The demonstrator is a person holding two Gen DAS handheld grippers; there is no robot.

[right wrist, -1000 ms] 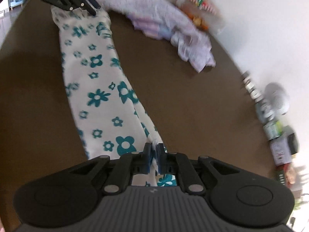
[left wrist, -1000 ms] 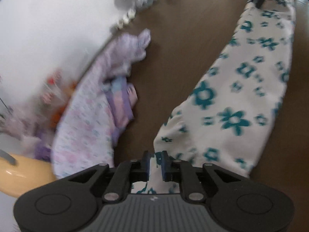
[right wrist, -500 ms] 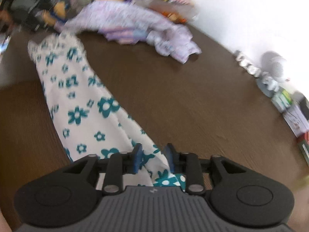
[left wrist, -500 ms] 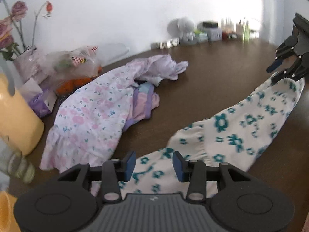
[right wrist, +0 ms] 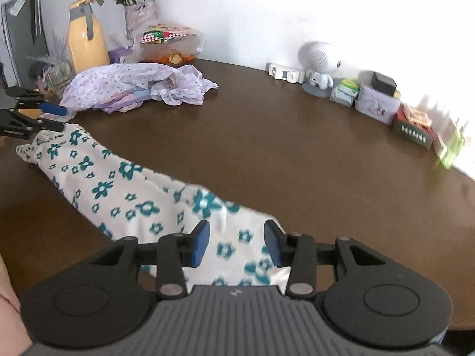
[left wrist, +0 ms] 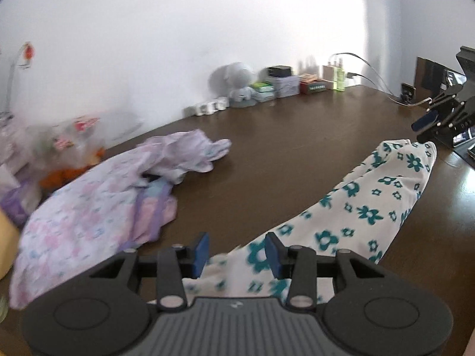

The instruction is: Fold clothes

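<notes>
A long white garment with teal flowers (left wrist: 365, 207) (right wrist: 104, 187) lies stretched across the dark brown table (left wrist: 282, 154) (right wrist: 282, 136). My left gripper (left wrist: 236, 238) hovers open over one end of it; the cloth lies below the blue pads and is not pinched. My right gripper (right wrist: 236, 227) hovers open over the other end in the same way. Each gripper also shows in the other's view, open just past the far tip of the garment: the right gripper (left wrist: 419, 133) and the left gripper (right wrist: 61, 118).
A heap of lilac floral clothes (left wrist: 89, 207) (right wrist: 124, 86) lies beside the garment. Along the wall stand a yellow bottle (right wrist: 86, 41), a vase of flowers (right wrist: 139, 17), a snack bag (right wrist: 172, 44), a white figurine (right wrist: 319, 59) and small boxes (right wrist: 377, 101).
Both grippers were shut on the garment's ends and have opened and let go. Both have rolled level and lifted slightly, and the garment now rests on the table.
</notes>
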